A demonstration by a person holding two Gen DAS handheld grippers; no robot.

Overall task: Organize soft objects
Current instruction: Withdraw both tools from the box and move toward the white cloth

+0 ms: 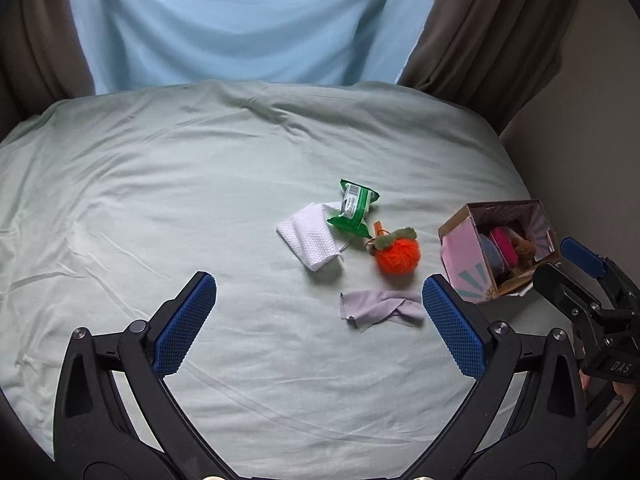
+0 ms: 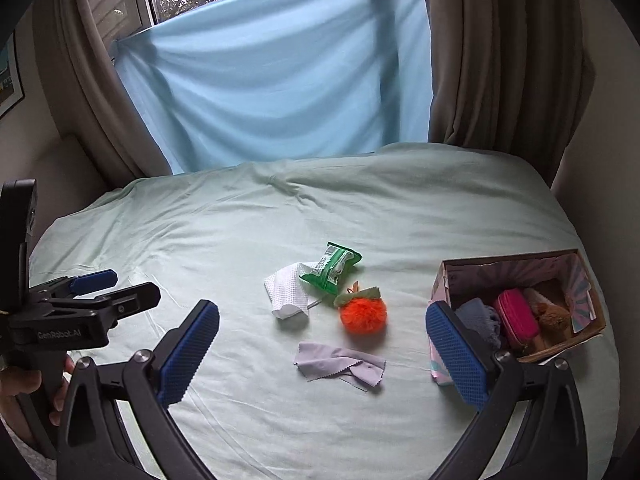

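While four soft items wait loose near the middle of the pale green bedsheet [image 2: 168,248], both grippers hover empty above its near edge, the left gripper [image 1: 319,322] and right gripper [image 2: 322,350] each with fingers spread wide. The lilac cloth [image 2: 340,365] lies nearest, the orange pom-pom [image 2: 363,314], green wipes packet [image 2: 331,267] and white textured cloth [image 2: 288,294] just beyond. The cardboard box [image 2: 588,300] by the right edge already holds a pink pouch [image 2: 516,318], presumably the collection point.
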